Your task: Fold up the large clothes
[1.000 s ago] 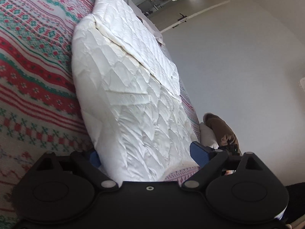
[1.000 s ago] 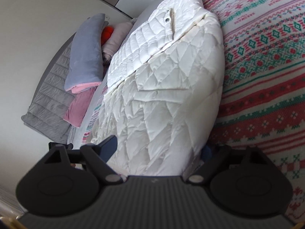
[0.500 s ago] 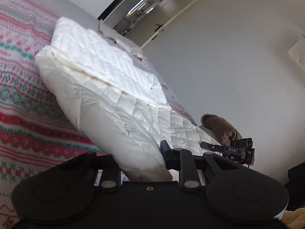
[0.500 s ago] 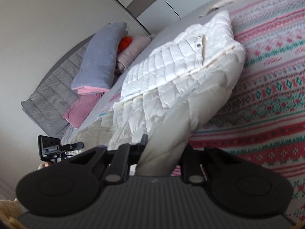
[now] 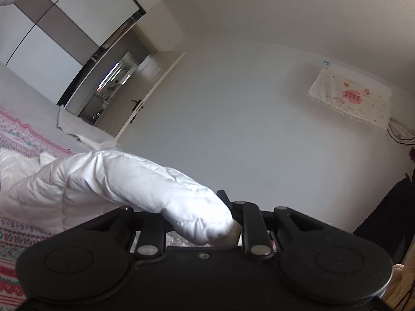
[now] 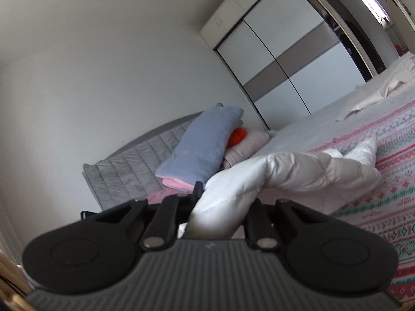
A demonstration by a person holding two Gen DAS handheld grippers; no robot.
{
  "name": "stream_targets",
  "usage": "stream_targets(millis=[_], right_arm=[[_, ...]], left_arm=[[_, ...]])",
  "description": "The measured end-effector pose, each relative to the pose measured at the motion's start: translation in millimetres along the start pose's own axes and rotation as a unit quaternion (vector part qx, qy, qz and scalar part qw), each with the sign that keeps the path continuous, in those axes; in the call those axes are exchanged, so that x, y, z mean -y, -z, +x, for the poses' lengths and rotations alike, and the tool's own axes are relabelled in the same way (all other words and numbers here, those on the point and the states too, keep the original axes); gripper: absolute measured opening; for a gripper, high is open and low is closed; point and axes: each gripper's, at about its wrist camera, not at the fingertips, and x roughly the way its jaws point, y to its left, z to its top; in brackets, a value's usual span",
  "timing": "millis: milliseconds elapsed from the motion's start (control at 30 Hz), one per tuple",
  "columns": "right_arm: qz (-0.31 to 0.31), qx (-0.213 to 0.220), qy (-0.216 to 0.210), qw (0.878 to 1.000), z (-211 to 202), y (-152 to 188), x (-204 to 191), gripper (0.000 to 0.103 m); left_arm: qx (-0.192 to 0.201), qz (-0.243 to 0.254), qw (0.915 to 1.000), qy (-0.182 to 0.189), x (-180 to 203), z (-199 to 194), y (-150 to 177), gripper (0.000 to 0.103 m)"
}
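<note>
Jacket: a white quilted down jacket (image 5: pixel 109 181) lies across a patterned bedspread (image 6: pixel 389 181), its near hem lifted clear of the bed at two corners while the far end rests on the cover
Left gripper: the left gripper (image 5: pixel 205 230) has its fingers drawn together on one corner of the hem; the padding bulges out ahead of the pinch
Right gripper: the right gripper (image 6: pixel 218 220) is clamped on the other corner of the same hem; a thick roll of fabric fills the gap between its fingers
Handling: the garment looks light, soft and puffy, with a smooth shell that is likely to slide; it sags between the two holds and will trap air, so any fold should spring back unless pressed flat
Where to hold: the hem corners, as taken here, seem the best purchase; a deep bite through shell and filling should hold better than a pinch of the outer fabric alone
Surface: a wide bed in red, green and white knit-style pattern; soft underneath, so creases will not set sharply
Room: pale walls, a sliding-door wardrobe (image 6: pixel 285 59), a grey padded headboard (image 6: pixel 129 171) with a blue pillow (image 6: pixel 205 145) against it, an open doorway (image 5: pixel 114 83) beyond the bed
</note>
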Motion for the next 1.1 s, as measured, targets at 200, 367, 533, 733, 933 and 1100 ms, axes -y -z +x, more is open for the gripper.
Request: stream_targets(millis=[200,367,533,733,933,1100], right_arm=[[0.015,0.055,-0.002,0.998,6,-21,7,0.012],[0.044,0.087,0.041,0.994,37,-33,32,0.012],[0.072,0.115,0.103,0.985,80,-43,66,0.012],[0.090,0.136,0.182,0.970,139,-45,112,0.012],[0.135,0.127,0.264,0.947,186,-25,171,0.012],[0.164,0.108,0.312,0.929,208,4,207,0.012]], left_arm=[[0.051,-0.008,0.9987,-0.003,-12,19,-15,0.022],[0.106,-0.043,0.9919,-0.055,-41,45,-25,0.022],[0.144,-0.040,0.9794,-0.135,-67,83,-32,0.022],[0.164,-0.024,0.9538,-0.250,-108,133,-35,0.022],[0.142,-0.015,0.9285,-0.343,-166,170,-19,0.024],[0.126,-0.032,0.9106,-0.392,-211,184,2,0.026]])
